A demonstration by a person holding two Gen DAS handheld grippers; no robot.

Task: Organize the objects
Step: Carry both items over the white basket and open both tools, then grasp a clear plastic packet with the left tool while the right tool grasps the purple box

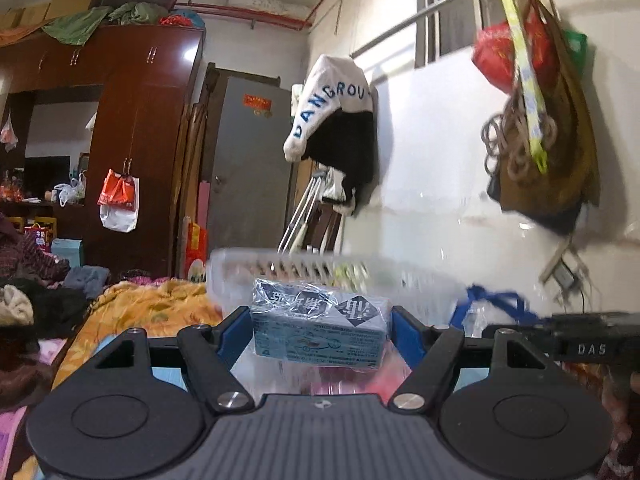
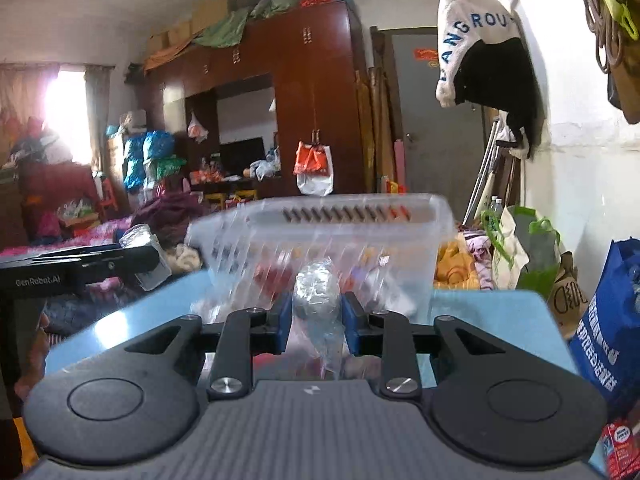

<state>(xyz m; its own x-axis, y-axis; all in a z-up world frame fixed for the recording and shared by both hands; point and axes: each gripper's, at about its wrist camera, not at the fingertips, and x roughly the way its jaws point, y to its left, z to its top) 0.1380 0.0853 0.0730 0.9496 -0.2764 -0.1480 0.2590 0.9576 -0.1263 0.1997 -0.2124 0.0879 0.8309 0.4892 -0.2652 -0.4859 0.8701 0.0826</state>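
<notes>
Cluttered bedroom. Dark red wardrobe (image 2: 280, 92) fills the back wall, grey door (image 2: 436, 120) beside it, a white-and-black jacket (image 2: 480, 52) hung on the right wall.

Light blue table (image 2: 492, 312) in the foreground, bedding beyond its far edge. On it, a clear slotted plastic basket (image 2: 352, 232) sits ahead of both grippers, blurred; its contents cannot be made out.

Blue tote bag (image 2: 608, 332) stands at the table's right edge.

Left gripper (image 1: 320, 330): jaws spread wide and clamped on a pale blue box in clear wrap (image 1: 320, 328), one blue pad on each short end. Box is level, lifted off the table, just short of the basket's near wall.

Right gripper (image 2: 316, 316): jaws pinched nearly together on a crumpled clear plastic packet (image 2: 318, 292), upright between the pads, its tail hanging below. It too sits near the basket's front wall, not yet over the rim.

Judgement: both items are being carried toward the basket for dropping in.

To do it well:
- Clear the rim with each item before moving forward; the packet's loose tail could snag the wall.
- Keep the box level, since the grip is on its ends only.
- Deposit one hand at a time; the grippers are close side by side.
- Release only once each item is well inside, low over the contents.
</notes>
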